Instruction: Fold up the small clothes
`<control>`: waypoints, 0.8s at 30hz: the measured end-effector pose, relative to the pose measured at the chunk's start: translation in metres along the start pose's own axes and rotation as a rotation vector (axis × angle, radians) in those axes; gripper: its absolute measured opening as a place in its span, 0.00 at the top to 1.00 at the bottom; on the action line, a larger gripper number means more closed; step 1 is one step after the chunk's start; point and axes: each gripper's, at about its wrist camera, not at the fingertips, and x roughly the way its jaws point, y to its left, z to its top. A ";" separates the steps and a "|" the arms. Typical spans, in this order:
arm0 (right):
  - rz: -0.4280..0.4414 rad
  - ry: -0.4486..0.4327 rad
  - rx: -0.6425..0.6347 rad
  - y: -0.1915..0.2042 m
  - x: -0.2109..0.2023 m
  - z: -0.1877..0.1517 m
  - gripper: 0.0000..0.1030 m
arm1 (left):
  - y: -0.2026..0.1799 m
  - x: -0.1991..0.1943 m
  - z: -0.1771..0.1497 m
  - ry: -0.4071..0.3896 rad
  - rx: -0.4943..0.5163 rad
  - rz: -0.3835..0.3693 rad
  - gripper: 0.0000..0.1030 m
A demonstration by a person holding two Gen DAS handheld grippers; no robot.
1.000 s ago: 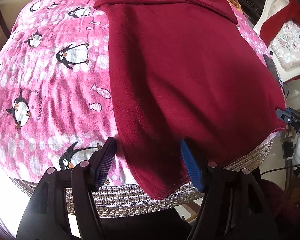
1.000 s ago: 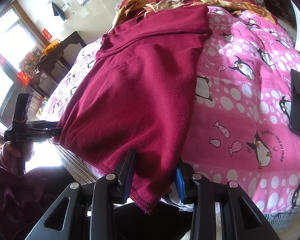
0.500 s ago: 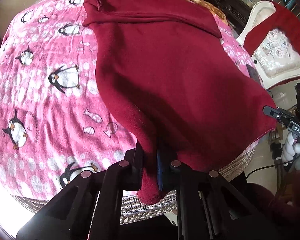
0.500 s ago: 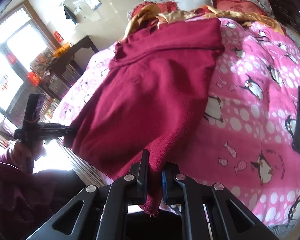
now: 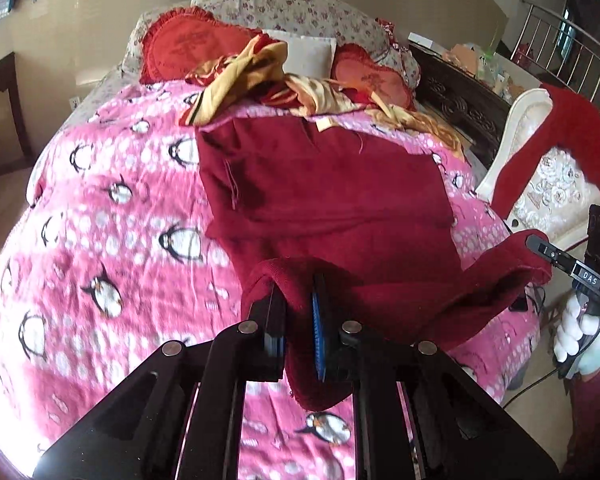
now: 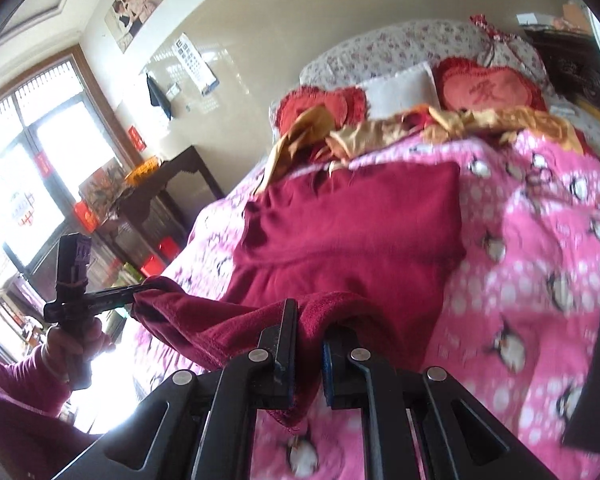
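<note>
Garment: maroon top (image 5: 332, 196) on penguin blanket (image 5: 112, 248).
Grip: left gripper (image 5: 298, 326), right gripper (image 6: 306, 354) each clamp a hem corner.
Tip: carry both corners level toward the collar.

The bed (image 5: 80, 128) is covered by a pink penguin-print blanket (image 5: 112, 240), on which a dark red garment (image 5: 324, 196) lies spread, with crumpled gold-and-red cloth (image 5: 260, 76), two red cushions (image 5: 180, 50) and a white pillow (image 5: 308, 52) at its head.
</note>
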 end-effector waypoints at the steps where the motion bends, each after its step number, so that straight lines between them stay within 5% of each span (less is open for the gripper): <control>1: -0.005 -0.014 -0.003 -0.001 0.005 0.010 0.91 | 0.001 0.003 0.009 -0.015 0.001 0.011 0.91; 10: -0.078 -0.076 0.020 -0.030 0.050 0.076 0.92 | 0.016 0.049 0.071 -0.039 -0.016 0.068 0.91; 24: -0.218 -0.032 0.017 -0.065 0.105 0.113 0.92 | 0.028 0.107 0.110 0.002 -0.021 0.119 0.91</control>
